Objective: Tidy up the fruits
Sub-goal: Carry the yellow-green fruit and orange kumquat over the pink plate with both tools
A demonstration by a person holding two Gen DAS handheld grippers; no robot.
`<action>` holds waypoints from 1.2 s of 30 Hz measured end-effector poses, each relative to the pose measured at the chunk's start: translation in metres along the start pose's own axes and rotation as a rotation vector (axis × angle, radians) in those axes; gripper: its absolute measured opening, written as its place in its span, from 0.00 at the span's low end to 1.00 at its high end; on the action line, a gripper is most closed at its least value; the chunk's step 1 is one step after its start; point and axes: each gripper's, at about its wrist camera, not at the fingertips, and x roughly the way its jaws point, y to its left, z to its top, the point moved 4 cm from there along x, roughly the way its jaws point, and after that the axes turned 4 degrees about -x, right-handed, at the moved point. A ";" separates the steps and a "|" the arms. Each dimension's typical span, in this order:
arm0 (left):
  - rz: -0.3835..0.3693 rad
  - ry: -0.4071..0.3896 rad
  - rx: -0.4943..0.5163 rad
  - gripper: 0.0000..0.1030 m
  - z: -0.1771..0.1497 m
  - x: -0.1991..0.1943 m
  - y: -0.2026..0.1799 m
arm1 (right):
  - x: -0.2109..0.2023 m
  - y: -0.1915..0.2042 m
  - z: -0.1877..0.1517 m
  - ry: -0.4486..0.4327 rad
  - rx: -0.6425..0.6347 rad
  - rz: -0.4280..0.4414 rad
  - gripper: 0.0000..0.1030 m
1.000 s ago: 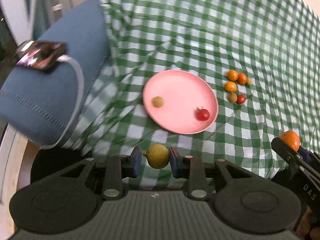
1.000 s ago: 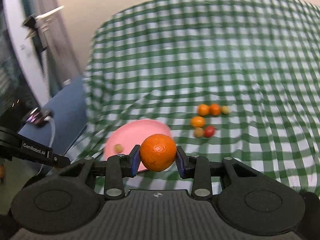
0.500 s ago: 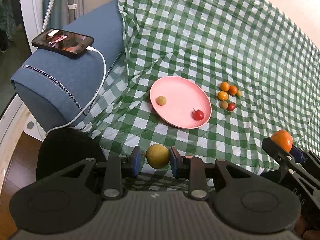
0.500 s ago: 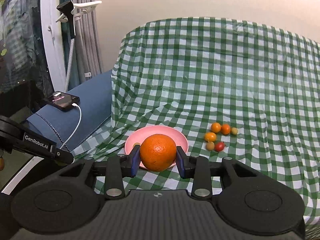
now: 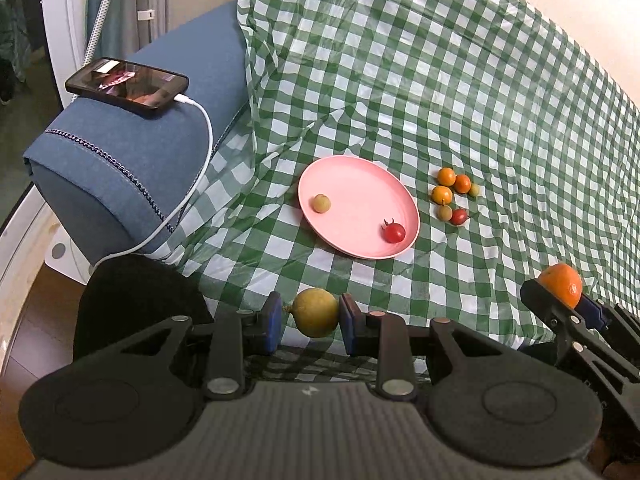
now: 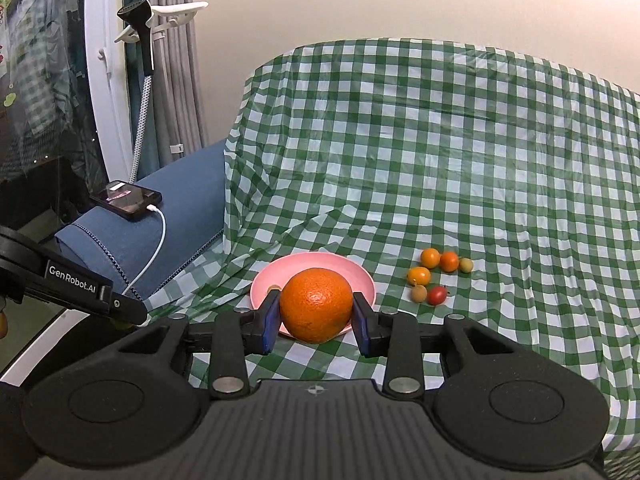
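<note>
Orange and dimpled, a round citrus fruit (image 6: 316,305) sits clamped between the blue pads of the right gripper (image 6: 316,322), its skin glossy with a pale highlight near the top; it fills the narrow gap between the jaws and hangs above the near edge of the green-and-white checked cloth (image 6: 440,168). From the left wrist view the same orange (image 5: 561,289) shows at the right edge. The left gripper (image 5: 311,322) is closed on a smaller yellow-green round fruit (image 5: 315,312) with a dull, smooth skin and a short stub on its left side, also held over the near edge of the cloth.

Beyond both, a pink round plate (image 5: 360,196) lies on the cloth and carries a small pale green fruit (image 5: 321,203) near its left rim and a red cherry tomato (image 5: 394,233) near its right rim. Just right of the plate, six small fruits (image 5: 454,196) lie clustered: orange, yellowish and one red. A black phone (image 5: 127,87) on a white cable rests on the blue cushioned armrest (image 5: 108,160) at the left.
</note>
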 end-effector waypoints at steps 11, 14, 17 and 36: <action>0.005 0.012 0.003 0.32 0.000 0.003 -0.002 | 0.003 -0.002 -0.003 0.009 0.003 0.005 0.37; 0.006 0.016 0.002 0.32 0.001 0.005 -0.002 | 0.003 -0.002 -0.003 0.011 0.005 0.005 0.37; 0.007 0.021 0.002 0.32 0.002 0.008 -0.002 | 0.005 -0.003 -0.006 0.017 0.006 0.006 0.37; 0.020 0.061 -0.011 0.32 0.017 0.038 -0.002 | 0.032 -0.016 -0.010 0.078 0.019 -0.004 0.37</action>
